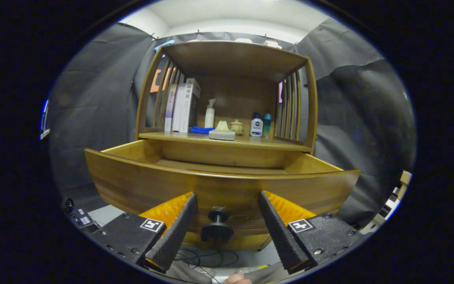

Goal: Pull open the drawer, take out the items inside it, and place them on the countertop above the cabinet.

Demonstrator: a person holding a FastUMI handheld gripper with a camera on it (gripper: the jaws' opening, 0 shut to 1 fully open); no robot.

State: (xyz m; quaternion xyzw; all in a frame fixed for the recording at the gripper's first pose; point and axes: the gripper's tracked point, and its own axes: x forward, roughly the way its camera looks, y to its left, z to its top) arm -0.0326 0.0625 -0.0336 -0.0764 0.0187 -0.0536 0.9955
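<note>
Glossy wooden drawer (219, 185); matt black knob (217, 228); tool (227, 227) fingers (175, 232) ribbed.

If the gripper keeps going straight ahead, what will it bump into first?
Most likely the black knob on the drawer front. The gripper is open, and the knob sits between its fingers, with neither one touching it. Depth is hard to judge in this view.
</note>
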